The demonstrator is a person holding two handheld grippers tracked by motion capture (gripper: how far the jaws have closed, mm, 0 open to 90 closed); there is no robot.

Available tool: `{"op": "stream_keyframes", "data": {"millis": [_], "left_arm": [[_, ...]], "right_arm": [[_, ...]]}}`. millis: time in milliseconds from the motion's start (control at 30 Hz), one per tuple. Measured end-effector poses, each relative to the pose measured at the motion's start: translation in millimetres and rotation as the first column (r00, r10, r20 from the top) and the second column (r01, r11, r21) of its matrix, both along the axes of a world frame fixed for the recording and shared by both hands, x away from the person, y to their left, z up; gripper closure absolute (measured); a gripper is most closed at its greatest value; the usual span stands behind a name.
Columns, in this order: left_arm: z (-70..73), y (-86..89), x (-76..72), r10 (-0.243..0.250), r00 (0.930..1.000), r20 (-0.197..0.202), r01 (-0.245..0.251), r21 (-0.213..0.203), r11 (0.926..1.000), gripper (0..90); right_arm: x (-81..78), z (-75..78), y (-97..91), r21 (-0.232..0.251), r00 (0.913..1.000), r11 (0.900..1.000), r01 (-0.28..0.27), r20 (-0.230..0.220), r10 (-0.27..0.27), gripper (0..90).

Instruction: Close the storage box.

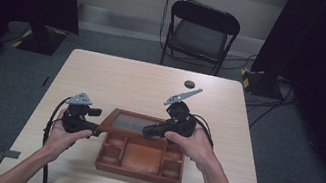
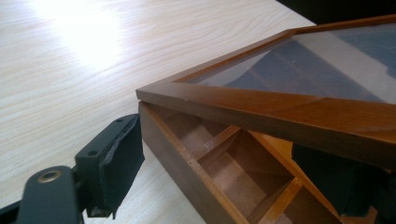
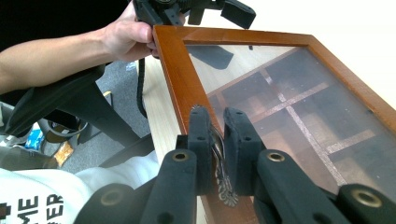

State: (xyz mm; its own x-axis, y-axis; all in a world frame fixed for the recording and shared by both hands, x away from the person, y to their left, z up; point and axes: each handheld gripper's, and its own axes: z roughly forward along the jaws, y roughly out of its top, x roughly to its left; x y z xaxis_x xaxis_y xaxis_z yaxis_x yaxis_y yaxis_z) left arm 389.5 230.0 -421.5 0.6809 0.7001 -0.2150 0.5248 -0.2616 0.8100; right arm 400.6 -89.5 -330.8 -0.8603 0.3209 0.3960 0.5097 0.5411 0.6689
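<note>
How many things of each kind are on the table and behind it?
Wooden compartment box with glass lid: 1
Small round black disc on the table: 1
Black hand-held grippers, left and right: 2
Black folding chair: 1
Total: 5

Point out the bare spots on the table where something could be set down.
The table is bare across its far half, from the box's raised lid to the far edge, apart from a small dark disc near that edge. The strips along the left and right edges are free too. It is crowded at the near middle: the box, both hands and both tongs.
</note>
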Motion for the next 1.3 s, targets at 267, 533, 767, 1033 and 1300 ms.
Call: {"op": "stream_keyframes", "data": {"millis": [267,533,767,1033,1300], "left_arm": [[-9.8,15.2,0.5,0.016,0.9994,-0.03,-0.014,0.057,0.9983,20.1],[-14.9,23.9,9.7,0.051,0.9973,-0.052,-0.048,0.06,0.9971,20.3],[-20.1,27.8,14.8,0.06,0.9949,-0.08,-0.055,0.071,0.996,20.6],[-22.3,28.4,16.2,0.073,0.9932,-0.091,-0.065,0.085,0.9943,21.8],[-24.8,26.3,16.1,0.061,0.9929,-0.102,-0.051,0.095,0.9942,21.8]], "right_arm": [[-6.0,-5.2,-2.7,-0.022,1.0,0.9998,0.0,-0.006,0.0,81.6],[-14.0,-17.9,0.2,-0.052,0.9995,0.9985,-0.02,-0.026,0.018,81.6],[-22.5,-30.9,2.0,-0.082,0.9992,0.9963,-0.026,-0.031,0.023,81.6],[-31.1,-54.4,4.0,-0.103,0.9984,0.9942,-0.031,-0.05,0.026,81.6],[-37.0,-71.6,8.8,-0.157,0.9977,0.9874,-0.019,-0.067,0.008,81.5]]}}
